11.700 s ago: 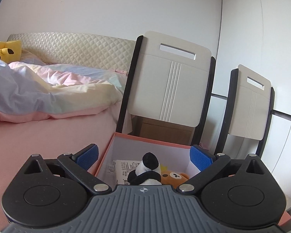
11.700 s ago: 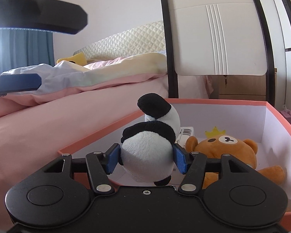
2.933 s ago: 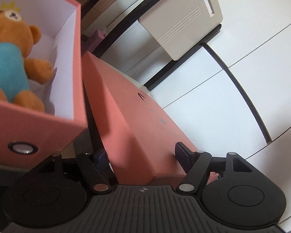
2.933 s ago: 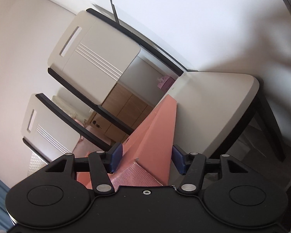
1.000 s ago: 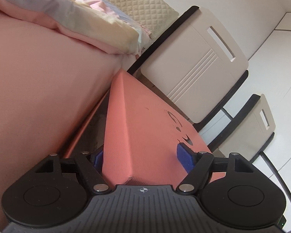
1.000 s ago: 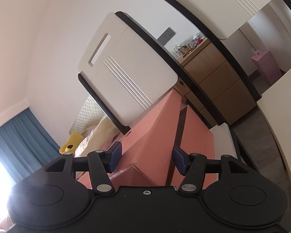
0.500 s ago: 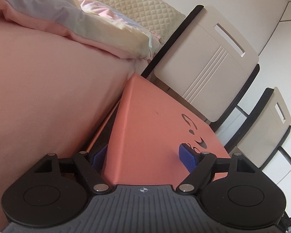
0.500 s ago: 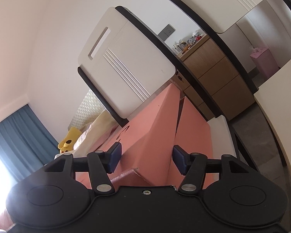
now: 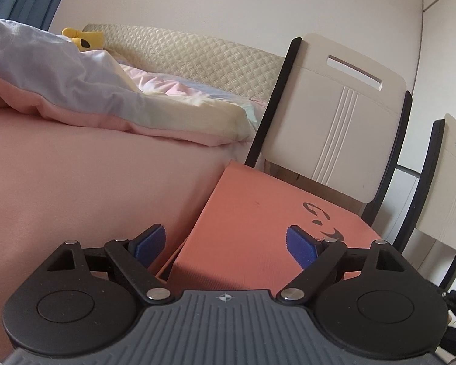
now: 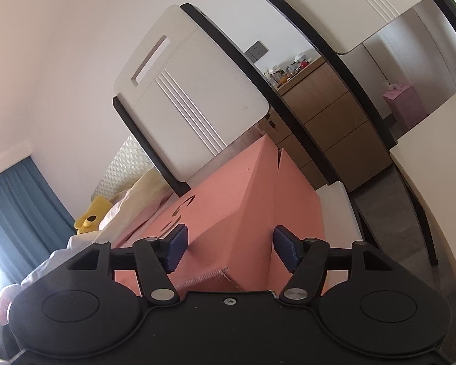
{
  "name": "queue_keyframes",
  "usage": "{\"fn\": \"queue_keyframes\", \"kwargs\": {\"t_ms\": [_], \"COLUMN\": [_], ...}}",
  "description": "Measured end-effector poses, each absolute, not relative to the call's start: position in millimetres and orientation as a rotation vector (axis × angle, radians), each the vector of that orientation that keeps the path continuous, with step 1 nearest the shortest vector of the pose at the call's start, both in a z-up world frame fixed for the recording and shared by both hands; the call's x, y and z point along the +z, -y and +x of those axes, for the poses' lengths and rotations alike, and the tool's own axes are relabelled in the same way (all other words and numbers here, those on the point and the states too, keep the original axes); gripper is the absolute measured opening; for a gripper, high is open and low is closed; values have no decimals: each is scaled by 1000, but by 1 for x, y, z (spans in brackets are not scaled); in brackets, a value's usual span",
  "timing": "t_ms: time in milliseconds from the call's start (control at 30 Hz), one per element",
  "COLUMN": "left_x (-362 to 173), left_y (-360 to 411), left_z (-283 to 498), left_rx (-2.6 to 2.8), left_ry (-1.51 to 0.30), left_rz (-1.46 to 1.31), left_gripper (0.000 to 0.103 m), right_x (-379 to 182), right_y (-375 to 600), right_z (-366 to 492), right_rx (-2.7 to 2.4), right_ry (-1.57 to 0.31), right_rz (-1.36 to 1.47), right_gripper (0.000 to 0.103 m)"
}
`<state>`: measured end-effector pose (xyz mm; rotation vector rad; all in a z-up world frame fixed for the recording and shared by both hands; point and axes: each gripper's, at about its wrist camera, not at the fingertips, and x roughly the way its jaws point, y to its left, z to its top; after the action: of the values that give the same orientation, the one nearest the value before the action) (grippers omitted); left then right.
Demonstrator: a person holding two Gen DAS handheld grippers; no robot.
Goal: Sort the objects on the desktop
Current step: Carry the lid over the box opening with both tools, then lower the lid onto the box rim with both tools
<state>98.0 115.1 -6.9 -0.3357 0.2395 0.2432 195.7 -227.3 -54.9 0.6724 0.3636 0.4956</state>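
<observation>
Bed (image 9: 76, 167), pink sheet, fills the left of the left wrist view, with a pastel duvet (image 9: 112, 103) on it and a yellow plush toy (image 9: 82, 38) at the far headboard. Two white chairs (image 9: 334, 121) stand far right. Salmon-pink box lid (image 9: 267, 228) sits on its box (image 10: 295, 210) between bed and chairs, a black face printed on top. Left gripper (image 9: 225, 246): jaws released, wide apart, blue pads either side of the lid's near-left corner. Right gripper (image 10: 228, 248): jaws also spread, straddling the lid's near-right corner, whether touching cannot be told.
</observation>
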Motion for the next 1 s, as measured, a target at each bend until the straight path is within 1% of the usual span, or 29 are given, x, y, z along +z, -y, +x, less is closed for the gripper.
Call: {"fn": "queue_keyframes", "kwargs": {"t_ms": [67, 100, 133, 367, 467, 533, 567, 633, 767, 833, 1000], "left_x": [-13, -16, -19, -24, -32, -38, -42, -45, -48, -49, -50], "left_y": [-113, -112, -110, -99, -98, -99, -100, -97, -94, -92, -89], "left_z": [92, 86, 81, 53, 51, 52, 53, 52, 51, 50, 48], "left_rx": [227, 219, 212, 203, 180, 165, 159, 162, 171, 179, 182], "left_ry": [-234, -226, -217, -149, -129, -129, -136, -125, -108, -95, -87], "left_rz": [-321, -317, -313, -175, -160, -159, -154, -123, -113, -104, -102], "left_gripper": [89, 89, 90, 90, 91, 95, 95, 95, 95, 95, 94], "right_x": [-54, -54, -54, -48, -47, -47, -47, -47, -48, -48, -45], "right_y": [228, 229, 230, 227, 223, 219, 217, 214, 212, 211, 211], "right_z": [194, 193, 191, 174, 170, 166, 164, 160, 158, 158, 158], "right_rx": [481, 468, 450, 379, 363, 344, 333, 321, 328, 336, 346], "right_ry": [-363, -362, -358, -309, -286, -273, -266, -252, -238, -233, -236], "right_rz": [667, 666, 667, 623, 599, 581, 571, 567, 562, 557, 540], "right_gripper": [67, 76, 80, 80, 76, 70, 69, 63, 57, 50, 49]}}
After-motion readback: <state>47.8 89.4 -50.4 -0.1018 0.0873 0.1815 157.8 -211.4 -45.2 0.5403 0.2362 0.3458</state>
